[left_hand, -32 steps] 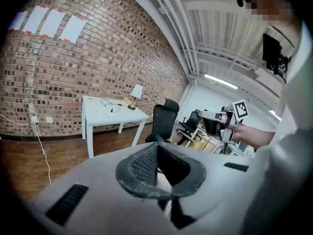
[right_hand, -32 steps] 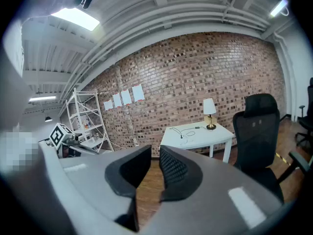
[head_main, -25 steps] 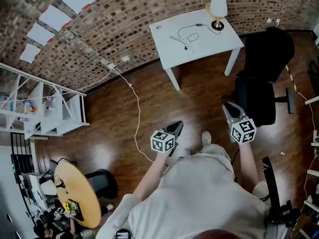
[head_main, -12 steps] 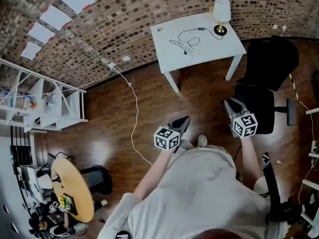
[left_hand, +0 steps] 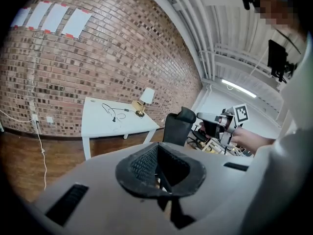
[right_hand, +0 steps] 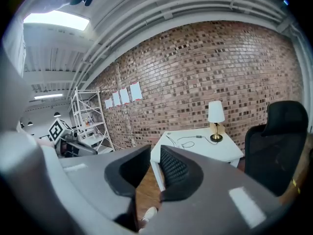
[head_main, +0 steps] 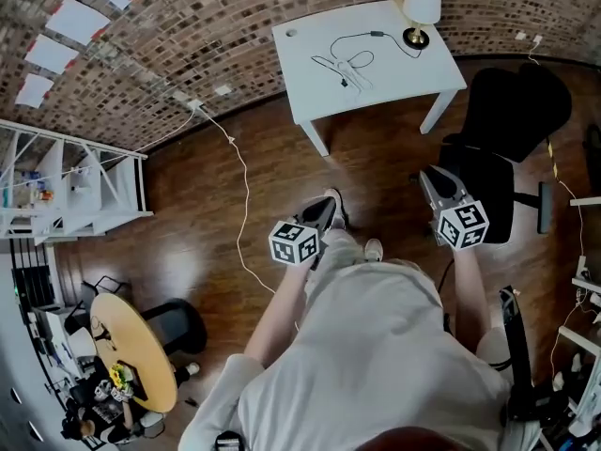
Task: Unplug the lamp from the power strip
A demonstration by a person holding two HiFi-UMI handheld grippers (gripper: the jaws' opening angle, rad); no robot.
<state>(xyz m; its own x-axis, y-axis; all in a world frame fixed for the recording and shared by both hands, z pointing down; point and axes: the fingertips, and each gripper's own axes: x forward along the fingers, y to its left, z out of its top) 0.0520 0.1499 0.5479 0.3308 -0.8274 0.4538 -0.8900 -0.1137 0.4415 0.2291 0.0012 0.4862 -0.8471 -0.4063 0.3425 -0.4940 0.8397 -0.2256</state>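
The lamp (head_main: 421, 3), white shade on a brass foot, stands at the far right corner of a white table (head_main: 394, 73). Its black cord (head_main: 362, 45) loops across the top to a pale power strip (head_main: 340, 67). Both grippers are held over the wooden floor, well short of the table. My left gripper (head_main: 324, 212) is shut with nothing in it; its pads (left_hand: 142, 163) meet. My right gripper (head_main: 434, 184) is open by a narrow gap, empty. The lamp (left_hand: 146, 98) and table (left_hand: 98, 124) show far ahead in the left gripper view, and the lamp (right_hand: 214, 114) likewise in the right gripper view.
A black office chair (head_main: 502, 139) stands right of the table, close by my right gripper. A white cable (head_main: 239, 186) runs from a wall socket across the floor. White shelving (head_main: 75, 195) stands at the left, a round yellow table (head_main: 131, 355) at the lower left.
Both grippers have travelled across the floor with the person, and the left one now sits further left in the head view. Neither gripper's jaws look different.
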